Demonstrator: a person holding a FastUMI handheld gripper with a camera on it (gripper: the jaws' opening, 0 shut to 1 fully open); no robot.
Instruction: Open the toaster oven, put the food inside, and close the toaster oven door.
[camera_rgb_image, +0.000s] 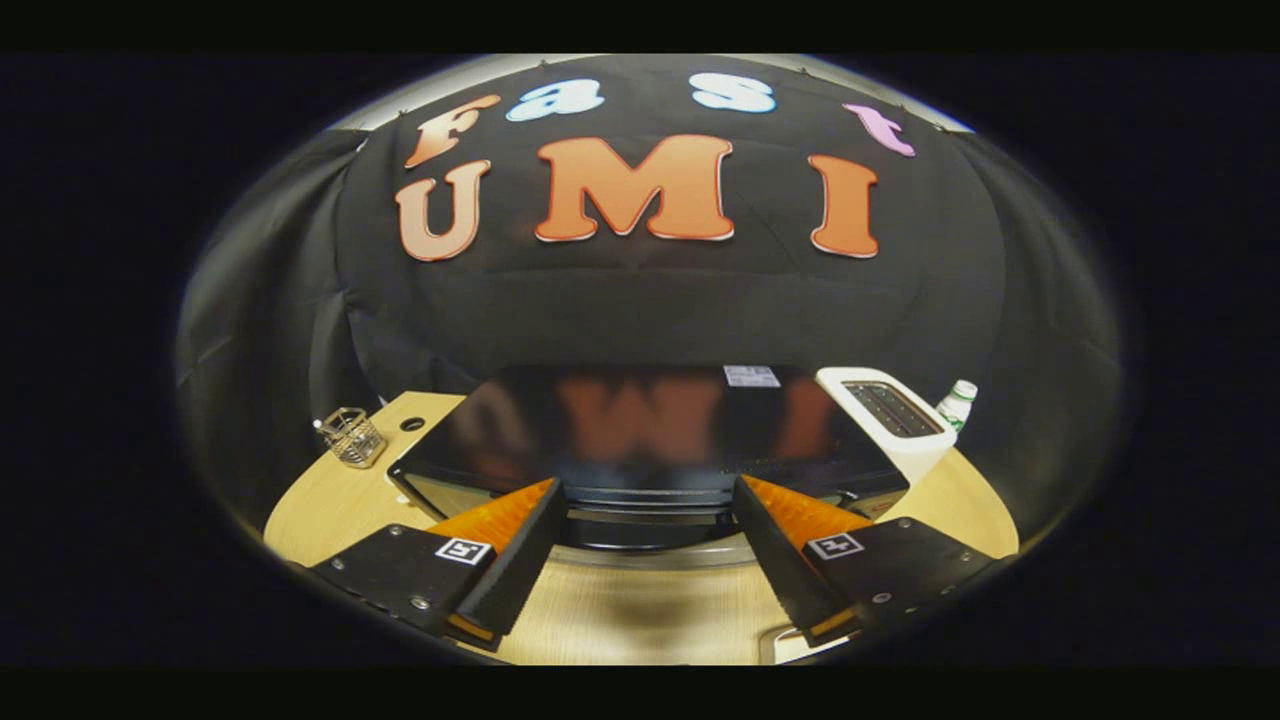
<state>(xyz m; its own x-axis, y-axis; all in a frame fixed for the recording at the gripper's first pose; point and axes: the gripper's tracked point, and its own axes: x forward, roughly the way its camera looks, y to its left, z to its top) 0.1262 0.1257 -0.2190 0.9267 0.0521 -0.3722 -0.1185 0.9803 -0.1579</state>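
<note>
I've got the hand-held gripper spread wide, nothing btwn its fingers, tips just short of the glossy black toaster oven, whose door looks closed. It sits centre on a round pale wooden table, w/ a wire basket left, white slot toaster and clear plastic bottle right. Black cloth wall behind.

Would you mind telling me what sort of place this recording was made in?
Likely a staged kitchen booth: a toaster oven and white toaster on a wooden table, black cloth wall behind; the open gripper faces the oven.
</note>
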